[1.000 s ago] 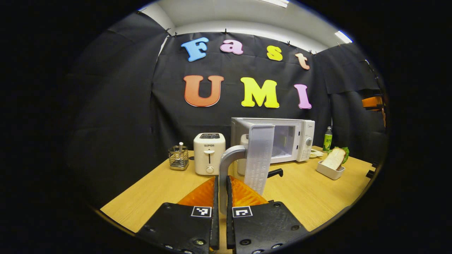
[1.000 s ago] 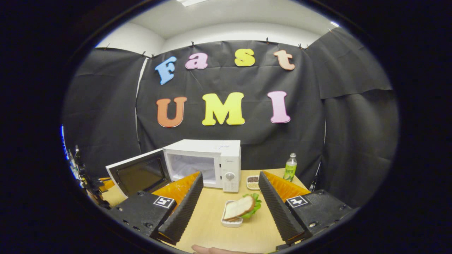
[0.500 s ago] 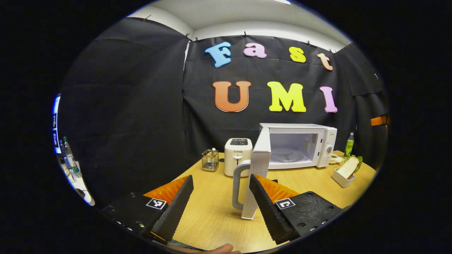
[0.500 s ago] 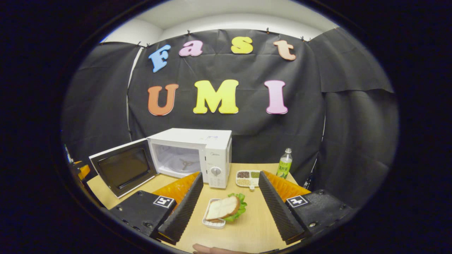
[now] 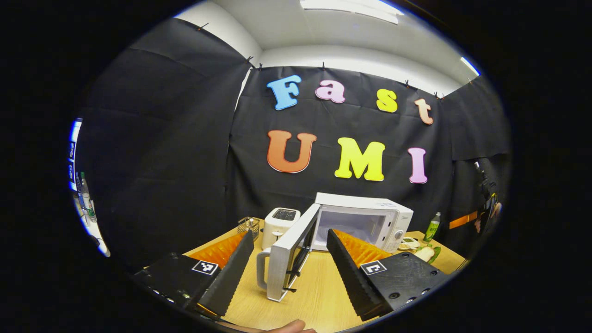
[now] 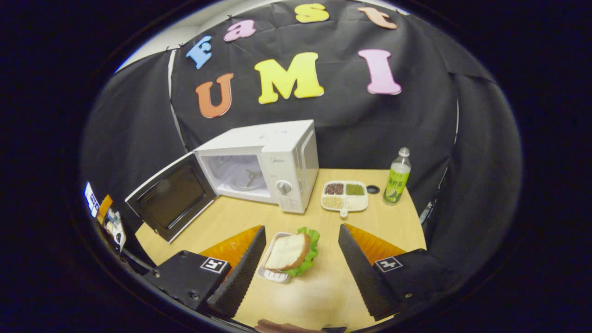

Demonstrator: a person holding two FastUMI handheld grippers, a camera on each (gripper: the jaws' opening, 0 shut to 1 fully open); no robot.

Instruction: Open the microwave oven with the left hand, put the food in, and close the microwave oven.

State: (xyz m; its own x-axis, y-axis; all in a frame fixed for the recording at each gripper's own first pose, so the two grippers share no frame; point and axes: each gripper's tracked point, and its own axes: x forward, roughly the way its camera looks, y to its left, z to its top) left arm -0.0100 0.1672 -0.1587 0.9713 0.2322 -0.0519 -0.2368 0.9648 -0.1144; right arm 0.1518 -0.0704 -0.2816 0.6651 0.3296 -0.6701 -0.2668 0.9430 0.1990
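Note:
The white microwave (image 5: 365, 222) stands at the back of the wooden table with its door (image 5: 289, 263) swung wide open and its cavity bare. My left gripper (image 5: 290, 236) is open and held back from the door's grey handle (image 5: 261, 270), touching nothing. The food is a sandwich with lettuce in a small white dish (image 6: 289, 252), in front of the microwave (image 6: 273, 162). My right gripper (image 6: 301, 229) is open and hangs above the sandwich, one finger on each side and clear of it. The open door (image 6: 171, 196) juts out at the left.
A white toaster (image 5: 280, 224) and a wire basket (image 5: 248, 226) stand left of the microwave. To its right lie a divided tray of grains (image 6: 344, 196), a green bottle (image 6: 397, 178) and a small dark cap (image 6: 373, 189). The table's edge (image 6: 152, 240) runs close under the door.
My left gripper let go of the door handle, opened and drew back. My right gripper moved forward over the sandwich and tipped downward. The door swung wider.

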